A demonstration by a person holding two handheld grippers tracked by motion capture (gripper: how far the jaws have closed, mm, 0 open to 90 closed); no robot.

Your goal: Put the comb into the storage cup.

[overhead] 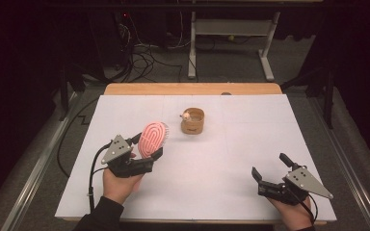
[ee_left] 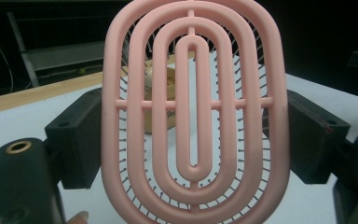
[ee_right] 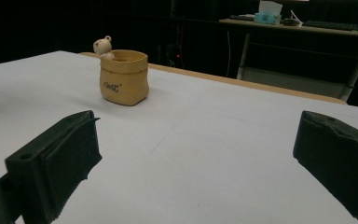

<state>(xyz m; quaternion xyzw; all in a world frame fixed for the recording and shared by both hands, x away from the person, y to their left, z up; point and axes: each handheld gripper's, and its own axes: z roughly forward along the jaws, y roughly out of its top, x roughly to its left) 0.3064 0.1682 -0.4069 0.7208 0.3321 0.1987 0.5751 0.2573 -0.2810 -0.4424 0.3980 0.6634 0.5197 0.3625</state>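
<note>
A pink oval hairbrush (overhead: 152,139) with an open ribbed back stands upright above the left part of the white table (overhead: 221,159). My left gripper (overhead: 148,147) is shut on it. In the left gripper view the brush (ee_left: 193,116) rises between the two black jaws, which press on its sides. A tan pouch-shaped cup (overhead: 193,120) with a small bear figure on its rim stands at the table's middle back, apart from the brush. The cup (ee_left: 161,100) shows through the brush's ribs. My right gripper (overhead: 270,165) rests open at the front right, pointed toward the cup (ee_right: 123,77), with nothing between its fingers.
A wooden strip (overhead: 192,89) runs along the table's far edge. Beyond it, in the dark, stand a white desk frame (overhead: 231,29) and loose cables on the floor. Metal rails run down both sides of the table.
</note>
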